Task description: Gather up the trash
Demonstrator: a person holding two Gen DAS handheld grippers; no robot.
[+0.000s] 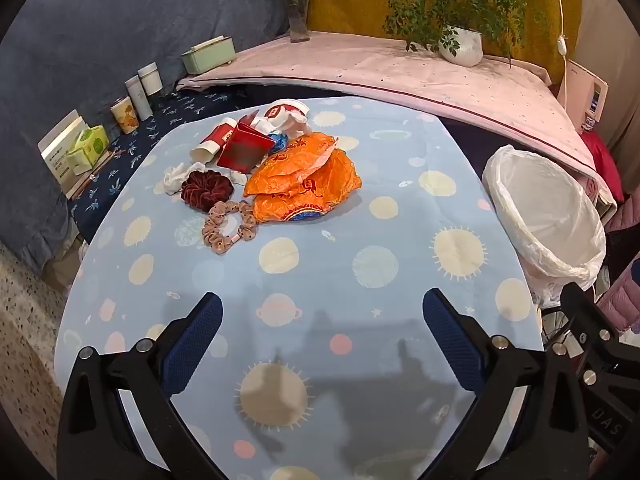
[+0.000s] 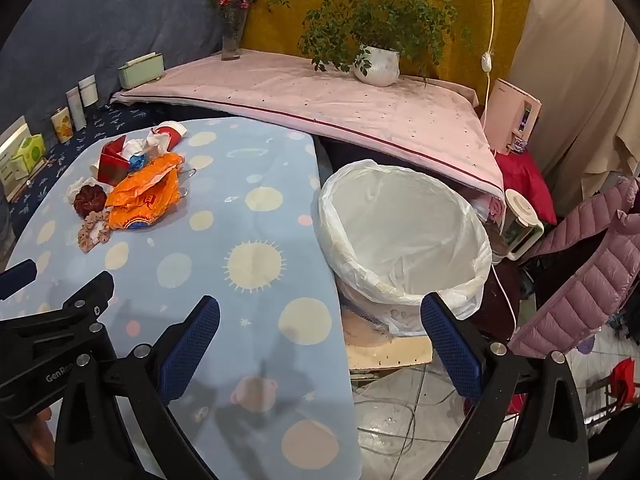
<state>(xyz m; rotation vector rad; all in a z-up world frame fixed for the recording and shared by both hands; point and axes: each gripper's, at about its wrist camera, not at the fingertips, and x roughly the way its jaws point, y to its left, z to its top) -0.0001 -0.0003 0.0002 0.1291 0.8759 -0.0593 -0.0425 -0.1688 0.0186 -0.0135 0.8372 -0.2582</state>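
Both the left claw (image 1: 322, 316) and the right claw (image 2: 320, 320) are held wide open and empty above the near surface (image 1: 400, 240). The trash pile (image 1: 276, 164) is heaped at the far left. The lined bin (image 2: 404, 240) is positioned just beside the right edge, so items can be carried across open cloth.

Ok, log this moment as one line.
left gripper: open, empty | right gripper: open, empty | trash pile: on table | bin: empty
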